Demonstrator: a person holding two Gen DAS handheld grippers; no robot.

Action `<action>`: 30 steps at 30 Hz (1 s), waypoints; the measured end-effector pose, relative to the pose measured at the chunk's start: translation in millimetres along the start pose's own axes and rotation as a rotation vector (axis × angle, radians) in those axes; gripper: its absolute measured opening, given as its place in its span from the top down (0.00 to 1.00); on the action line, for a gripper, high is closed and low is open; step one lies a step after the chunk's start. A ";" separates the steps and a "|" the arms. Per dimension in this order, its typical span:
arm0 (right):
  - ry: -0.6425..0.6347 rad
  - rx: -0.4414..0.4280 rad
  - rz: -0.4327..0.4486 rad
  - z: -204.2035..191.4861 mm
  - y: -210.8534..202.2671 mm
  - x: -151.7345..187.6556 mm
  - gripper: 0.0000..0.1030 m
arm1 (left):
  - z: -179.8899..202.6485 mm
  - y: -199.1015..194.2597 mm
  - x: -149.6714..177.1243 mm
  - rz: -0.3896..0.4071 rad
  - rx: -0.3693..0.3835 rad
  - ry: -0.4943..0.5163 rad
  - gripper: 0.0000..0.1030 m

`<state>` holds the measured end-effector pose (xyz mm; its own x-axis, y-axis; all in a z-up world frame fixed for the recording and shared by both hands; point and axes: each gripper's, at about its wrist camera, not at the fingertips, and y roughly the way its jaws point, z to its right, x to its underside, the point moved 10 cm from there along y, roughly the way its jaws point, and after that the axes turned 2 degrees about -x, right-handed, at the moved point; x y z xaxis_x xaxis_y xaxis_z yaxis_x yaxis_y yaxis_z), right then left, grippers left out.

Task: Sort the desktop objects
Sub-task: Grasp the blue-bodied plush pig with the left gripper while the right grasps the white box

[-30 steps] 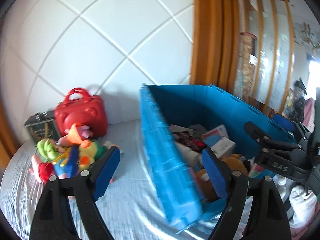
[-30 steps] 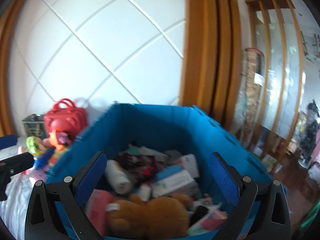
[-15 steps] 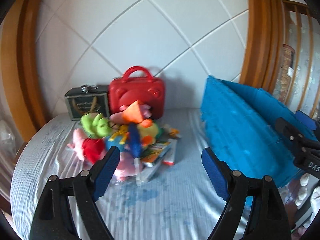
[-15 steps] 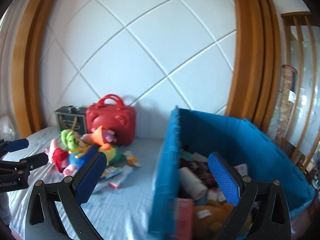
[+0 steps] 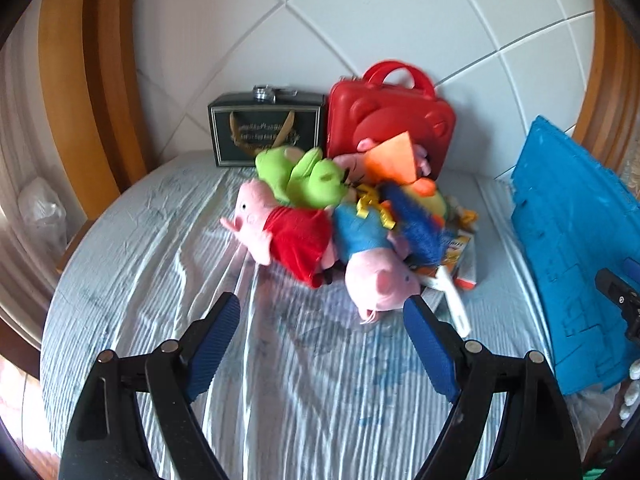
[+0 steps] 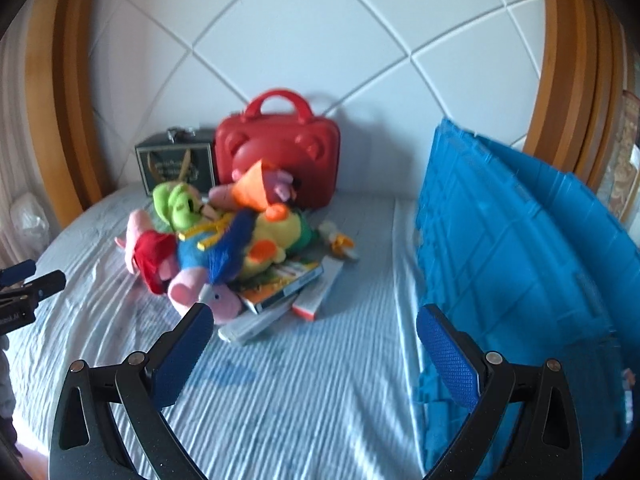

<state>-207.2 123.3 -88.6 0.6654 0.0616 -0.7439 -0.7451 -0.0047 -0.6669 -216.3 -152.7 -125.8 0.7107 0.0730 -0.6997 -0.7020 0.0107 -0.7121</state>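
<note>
The bed (image 5: 140,360), under a striped pale-blue sheet, carries everything. The blue crate (image 6: 520,260) stands along its right side, nearer the right gripper (image 6: 312,344). Far against the headboard stand a red case (image 5: 390,120) and, just left of it, a dark box (image 5: 266,130). The plush-toy heap (image 5: 340,216) lies in front of them, resting on boxed packs (image 6: 288,280). The left gripper (image 5: 322,340) is the nearer one: the pink pig head (image 5: 380,284) sits just beyond its jaws, toward the right jaw, snout pointing near. Both grippers' jaws are spread wide and hold nothing. I judge a short forward reach by the left suffices.
</note>
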 end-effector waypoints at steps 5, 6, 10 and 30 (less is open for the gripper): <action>0.035 0.003 -0.115 11.6 47.0 14.1 0.00 | 4.6 48.5 7.6 -0.086 0.010 0.012 0.19; 0.043 0.004 -0.136 15.0 56.5 17.1 0.00 | 7.7 58.1 7.9 -0.103 0.013 0.016 0.19; 0.091 -0.007 -0.224 24.6 99.8 29.0 0.00 | 21.8 100.0 9.4 -0.173 0.026 0.040 0.19; 0.329 -0.264 -0.506 -15.1 276.5 42.1 0.35 | 86.4 264.3 -0.6 -0.432 0.089 0.042 0.17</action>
<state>-384.5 109.5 -304.9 0.9408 -0.1879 -0.2821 -0.3287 -0.3024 -0.8947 -406.1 -63.8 -308.5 0.9395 0.0023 -0.3424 -0.3403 0.1169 -0.9330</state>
